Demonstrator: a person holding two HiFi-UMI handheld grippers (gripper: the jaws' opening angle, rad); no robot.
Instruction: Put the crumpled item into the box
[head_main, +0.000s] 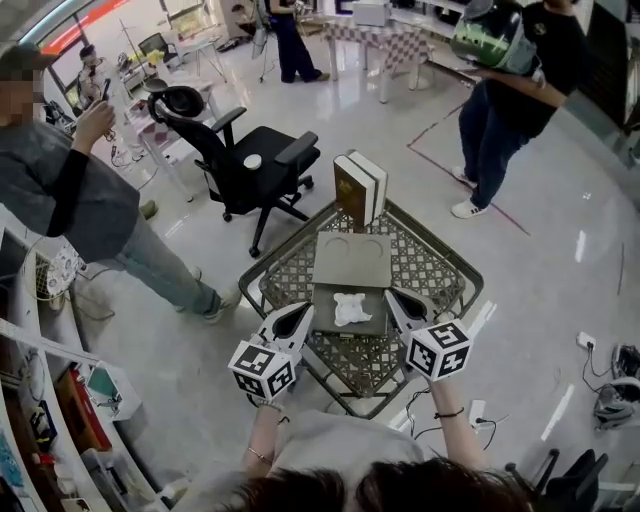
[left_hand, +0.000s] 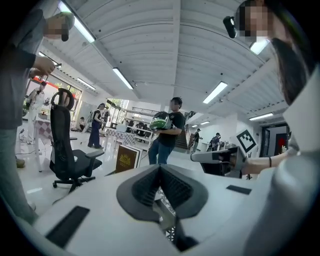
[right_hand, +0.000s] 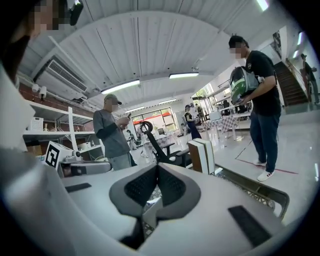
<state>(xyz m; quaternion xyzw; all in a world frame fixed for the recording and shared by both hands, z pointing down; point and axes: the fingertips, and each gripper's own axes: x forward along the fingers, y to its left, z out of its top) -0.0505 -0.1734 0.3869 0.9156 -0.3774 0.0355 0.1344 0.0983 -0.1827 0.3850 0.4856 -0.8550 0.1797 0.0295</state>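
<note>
A crumpled white item lies in the near half of a flat grey box that is spread open on a metal lattice table. The box's far half shows two round hollows. My left gripper hangs just left of the box, its jaws shut with nothing between them. To the right of the box my right gripper is also shut and empty. Both grippers sit above the table's near edge, apart from the item.
A brown and white case stands upright at the table's far corner. A black office chair stands beyond the table to the left. One person stands at the left and another at the far right with a green helmet. Shelves run along the left.
</note>
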